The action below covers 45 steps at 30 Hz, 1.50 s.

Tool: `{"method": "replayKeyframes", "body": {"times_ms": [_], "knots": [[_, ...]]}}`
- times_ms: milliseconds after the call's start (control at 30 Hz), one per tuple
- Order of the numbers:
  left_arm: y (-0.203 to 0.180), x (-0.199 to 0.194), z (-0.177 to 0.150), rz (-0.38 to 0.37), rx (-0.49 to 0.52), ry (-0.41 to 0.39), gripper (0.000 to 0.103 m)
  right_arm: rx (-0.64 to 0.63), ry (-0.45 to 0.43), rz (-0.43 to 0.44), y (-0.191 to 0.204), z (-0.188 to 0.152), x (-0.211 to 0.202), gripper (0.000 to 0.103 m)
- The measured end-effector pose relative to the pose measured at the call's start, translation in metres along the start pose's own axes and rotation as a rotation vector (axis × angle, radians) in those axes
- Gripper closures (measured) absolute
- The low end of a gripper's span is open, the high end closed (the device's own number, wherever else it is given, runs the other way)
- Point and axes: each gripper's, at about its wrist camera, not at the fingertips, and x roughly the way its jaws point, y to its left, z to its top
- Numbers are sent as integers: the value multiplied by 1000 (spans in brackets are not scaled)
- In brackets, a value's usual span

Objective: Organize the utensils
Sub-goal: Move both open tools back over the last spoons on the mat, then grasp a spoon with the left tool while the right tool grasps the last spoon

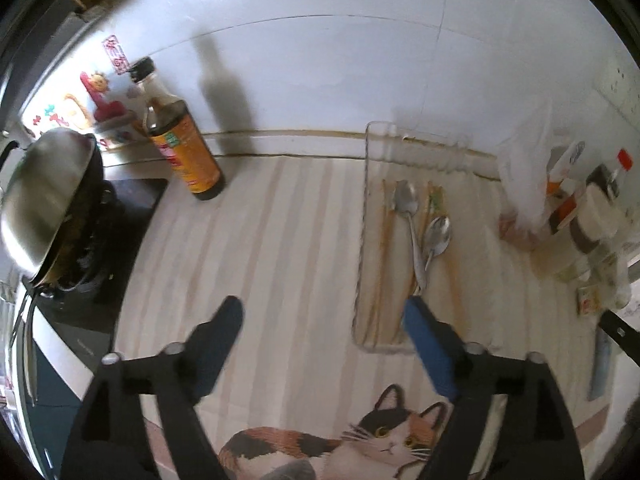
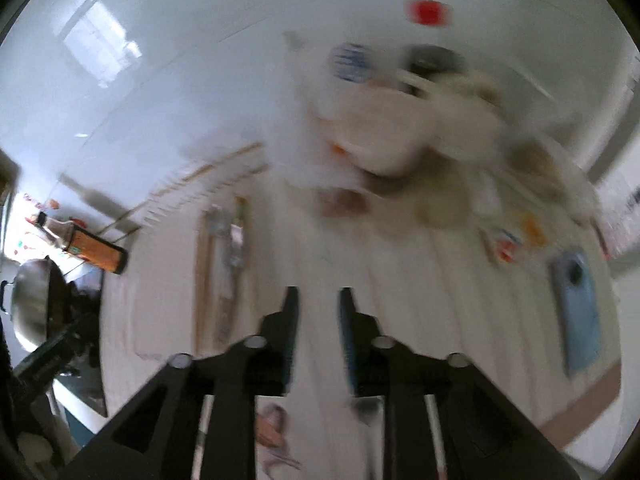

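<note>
While both grippers' fingers stand empty, left (image 1: 324,312) wide and right (image 2: 319,300) narrow, the trayed spoons (image 1: 416,232) look stiff, light, slippery, best pinched mid-handle.

The striped cloth-covered counter (image 1: 280,240) lies bare between the tall brown sauce bottle (image 1: 182,152) and the clear rectangular utensil tray (image 1: 366,208). A steel-lidded black wok (image 1: 44,196) blocks the left; clustered condiment jars (image 1: 588,220) crowd the right.
</note>
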Motion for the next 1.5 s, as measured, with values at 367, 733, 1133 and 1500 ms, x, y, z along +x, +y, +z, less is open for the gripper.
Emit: {"method": "replayKeyframes", "body": {"times_ms": [367,733,1133,1500], "knots": [[-40,47,-68,86,129,109,0,68,242,-92,-70,-101,64,62],[-100,54,-103,45,250,193,0,-100,211,-209,-58,-129,88,96],[-219,93,-147,-193,325,432,12,128,213,-240,-160,-158,48,96],[-246,93,-132,-182,371,306,65,137,206,-252,-165,-148,57,96]]}}
